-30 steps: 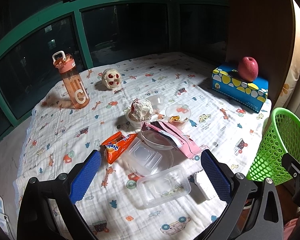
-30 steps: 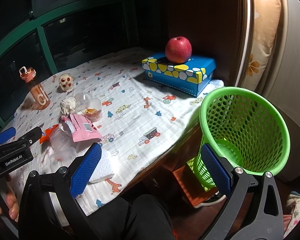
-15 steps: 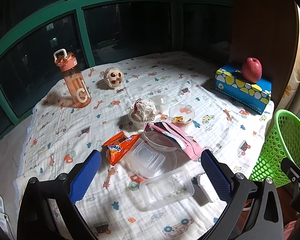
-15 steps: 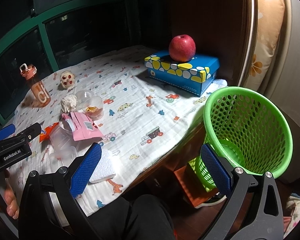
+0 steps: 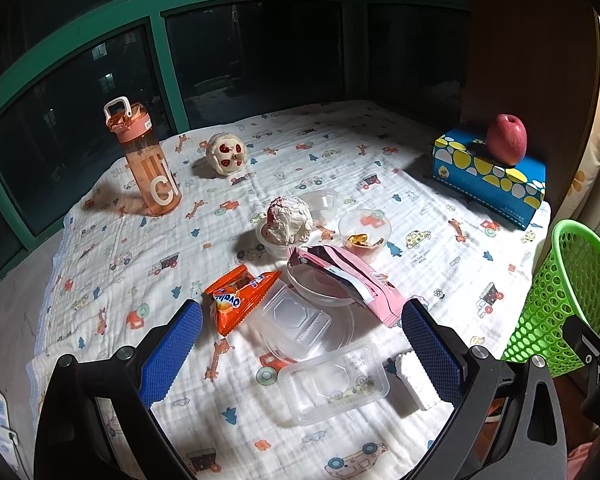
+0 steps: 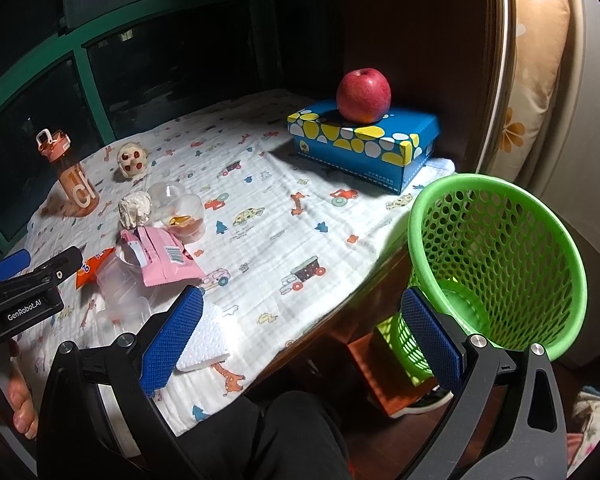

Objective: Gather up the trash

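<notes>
Trash lies on the cloth-covered table (image 5: 100, 248): an orange snack wrapper (image 5: 236, 298), a pink wrapper (image 5: 352, 280) over a clear bowl, clear plastic trays (image 5: 332, 380), a crumpled paper ball (image 5: 290, 220) in a cup, a small cup with food scraps (image 5: 364, 232) and a white sponge (image 6: 202, 340). My left gripper (image 5: 300, 356) is open and empty above the clear trays. My right gripper (image 6: 300, 340) is open and empty over the table's front edge, left of the green mesh basket (image 6: 500, 260), which stands beside the table.
An orange water bottle (image 5: 148, 168) and a round spotted toy (image 5: 226, 154) stand at the back left. A red apple (image 6: 364, 94) sits on a blue tissue box (image 6: 364, 148) at the back right. Dark windows lie behind.
Both grippers have drifted slightly, so the views shift a little. Nothing on the table has moved. Both grippers stay open.
</notes>
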The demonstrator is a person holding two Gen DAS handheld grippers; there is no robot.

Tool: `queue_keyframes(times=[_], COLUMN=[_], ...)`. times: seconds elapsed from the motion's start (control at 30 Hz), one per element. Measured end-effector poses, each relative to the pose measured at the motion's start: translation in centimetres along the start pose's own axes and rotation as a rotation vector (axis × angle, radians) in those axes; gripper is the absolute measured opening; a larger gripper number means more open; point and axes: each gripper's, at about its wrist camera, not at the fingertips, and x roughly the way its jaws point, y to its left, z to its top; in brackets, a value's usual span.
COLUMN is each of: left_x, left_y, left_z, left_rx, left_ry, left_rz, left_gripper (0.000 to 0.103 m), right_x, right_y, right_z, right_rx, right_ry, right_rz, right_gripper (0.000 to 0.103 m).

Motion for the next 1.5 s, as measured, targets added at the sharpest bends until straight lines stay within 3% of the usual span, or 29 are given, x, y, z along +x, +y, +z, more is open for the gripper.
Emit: queue_keyframes(times=[0.83,1.3,1.5], left_x=[0.4,2.0,2.8], left_y=[0.1,2.6,4.2], left_z=[1.1,2.7,3.6], left_rx=[-0.002,-0.032,-0.036], left_ry=[0.005,0.019,0.013], left_rz=[-0.004,0.007,0.023], left_gripper=[0.097,0.097,0.097], right_x=[0.5,3.3,5.3], right_y=[1.4,5.0,6.4], right_z=[0.4,-1.0,-2.5], right_rx=[-0.043,-0.144,-0.209], right_ry=[0.001,0.079,0.131], right_rz=[0.030,0.142,0.173], right_gripper=[0.098,0.098,0.092])
